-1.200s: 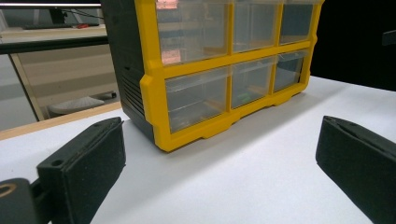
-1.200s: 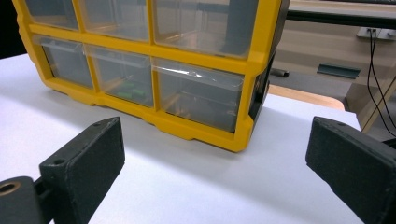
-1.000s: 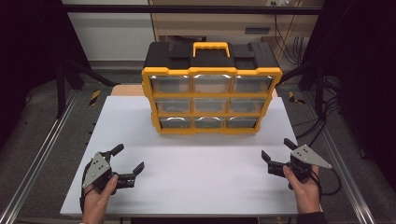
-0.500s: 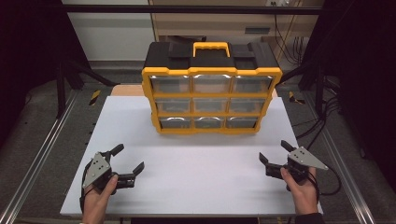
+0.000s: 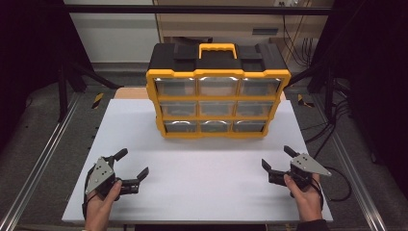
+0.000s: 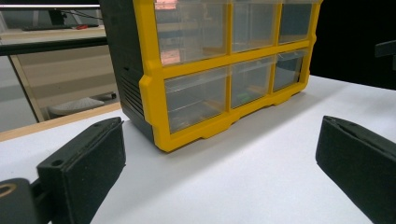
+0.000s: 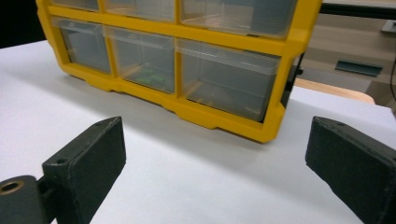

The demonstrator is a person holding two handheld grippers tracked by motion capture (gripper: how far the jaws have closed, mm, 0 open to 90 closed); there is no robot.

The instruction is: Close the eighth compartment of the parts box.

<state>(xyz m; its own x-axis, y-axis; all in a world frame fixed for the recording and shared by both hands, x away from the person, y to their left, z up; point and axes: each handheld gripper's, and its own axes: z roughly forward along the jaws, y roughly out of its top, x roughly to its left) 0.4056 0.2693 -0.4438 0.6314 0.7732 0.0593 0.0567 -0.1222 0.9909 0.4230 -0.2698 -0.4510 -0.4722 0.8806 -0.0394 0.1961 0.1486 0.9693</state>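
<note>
Two grippers sat low on the white table (image 5: 202, 192) in the high view, the left gripper (image 5: 131, 167) near the front-left corner and the right gripper (image 5: 275, 159) near the front-right, each with its jaws spread wide and nothing between them. The yellow drawer organizer (image 5: 217, 103) stood upright toward the back of the table, well apart from both, its nine clear drawers facing the person and all looking closed.

In the left gripper view, the organizer (image 6: 219, 70) rose beyond the open jaws, seen at an angle from its left end. The bottom-middle drawer (image 6: 250, 81) seemed to hold something small and green, too blurred to name.

In the right gripper view, the organizer (image 7: 187, 60) filled the upper frame, its bottom-right drawer (image 7: 229, 84) nearest the jaws. A green item showed faintly in the bottom-middle drawer (image 7: 140, 60).

The likely trouble lay in the pull. The drawer fronts looked smooth and shallow, so a jaw closing off-centre could slip. A one-handed tug might also drag or tip the whole case forward if the other gripper did not brace it. A drawer drawn out too far could drop and spill its contents.
</note>
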